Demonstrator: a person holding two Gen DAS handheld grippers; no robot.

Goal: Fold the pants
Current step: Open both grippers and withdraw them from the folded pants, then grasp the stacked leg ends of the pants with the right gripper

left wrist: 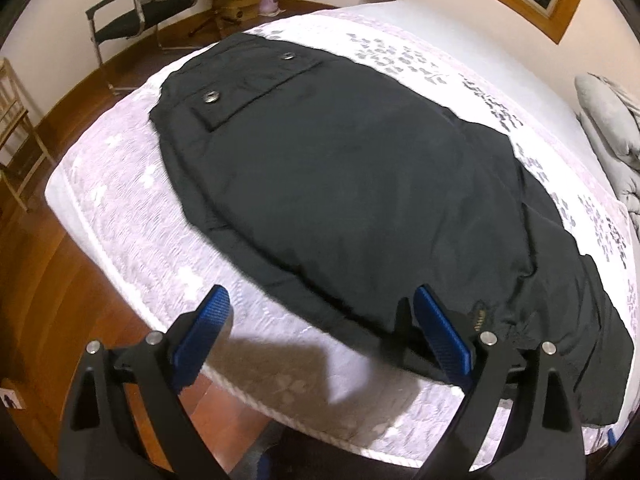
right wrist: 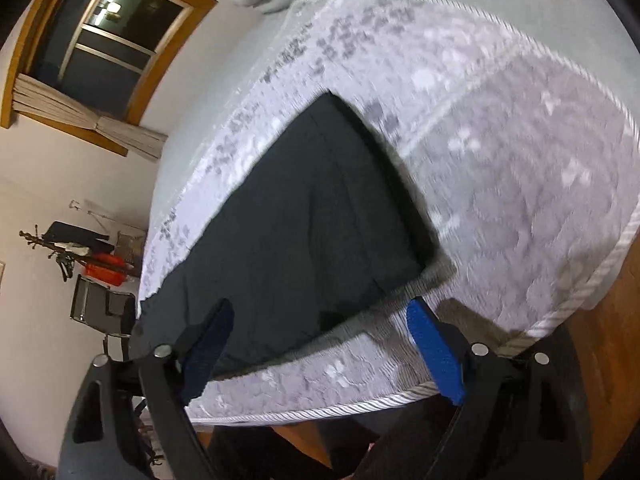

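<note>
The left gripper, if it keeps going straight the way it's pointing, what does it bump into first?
Probably the dark pants spread on the bed. The open left gripper points down at their near edge, though depth is hard to judge.

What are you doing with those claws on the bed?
A person holds a claw in each hand to fold dark pants spread flat on the mattress. Both the left claw and the right claw are open above the near edge of the pants, and neither is gripping the fabric.

We saw the dark pants (left wrist: 352, 184) lying flat, folded lengthwise, on the bed (left wrist: 132, 216), snap-buttoned pocket flap upward.
</note>
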